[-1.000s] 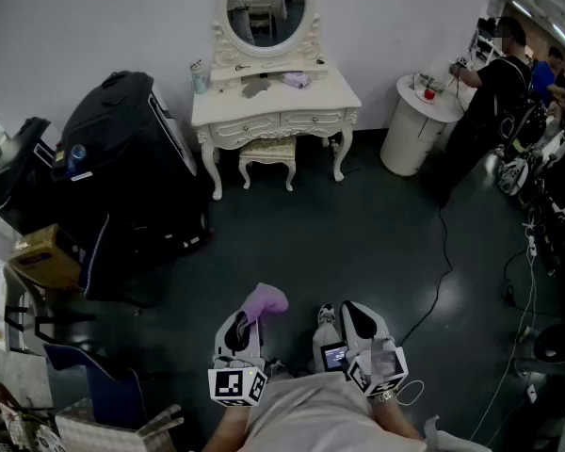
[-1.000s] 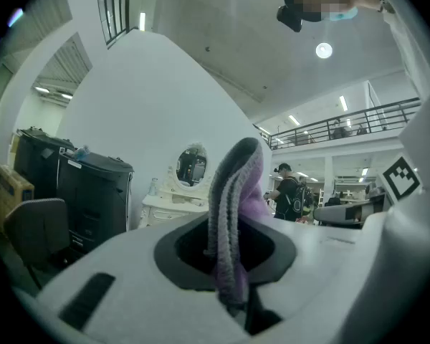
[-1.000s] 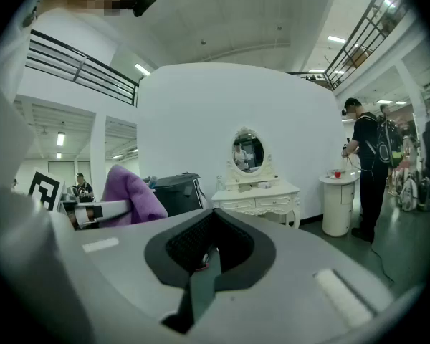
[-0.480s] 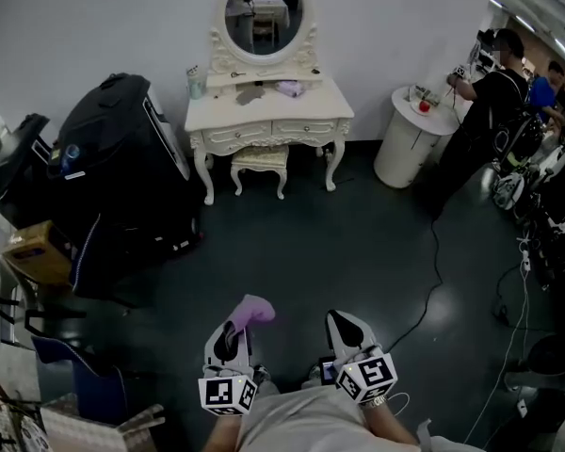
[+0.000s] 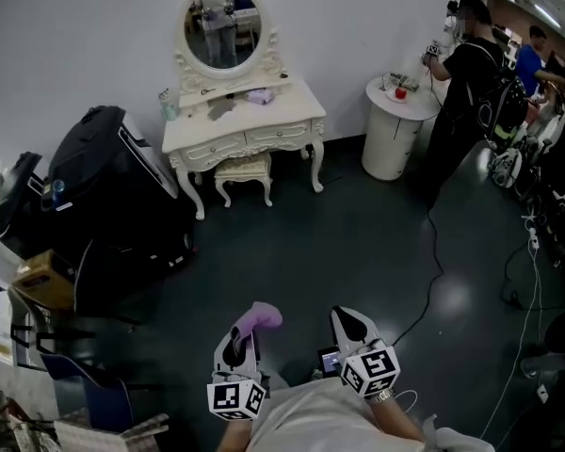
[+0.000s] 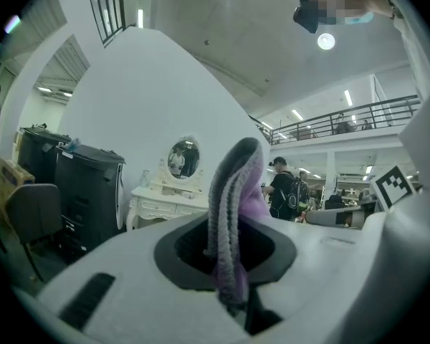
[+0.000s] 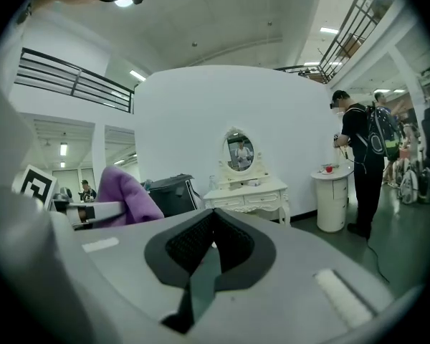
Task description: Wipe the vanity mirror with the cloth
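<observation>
We are on the approach: the mirror (image 5: 223, 28) stands on the white table (image 5: 292, 111) across the room, well apart from us. As we judge it, the next move calls for crossing the floor (image 5: 358, 243) and lifting the cloth (image 5: 261, 317) to the glass. Our left gripper (image 5: 240, 334) has its jaws clamped on the purple cloth, which sticks up out of them, while the right gripper (image 5: 351, 324) carries nothing, its jaws drawn together.

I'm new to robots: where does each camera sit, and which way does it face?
Head view: on the person's head, facing down; left gripper, right gripper and torso show.
Left gripper view: on that gripper, facing along jaws shut on the purple ribbed cloth.
Right gripper view: on that gripper, facing along empty jaws.
All share the white-framed oval vanity mirror.
</observation>
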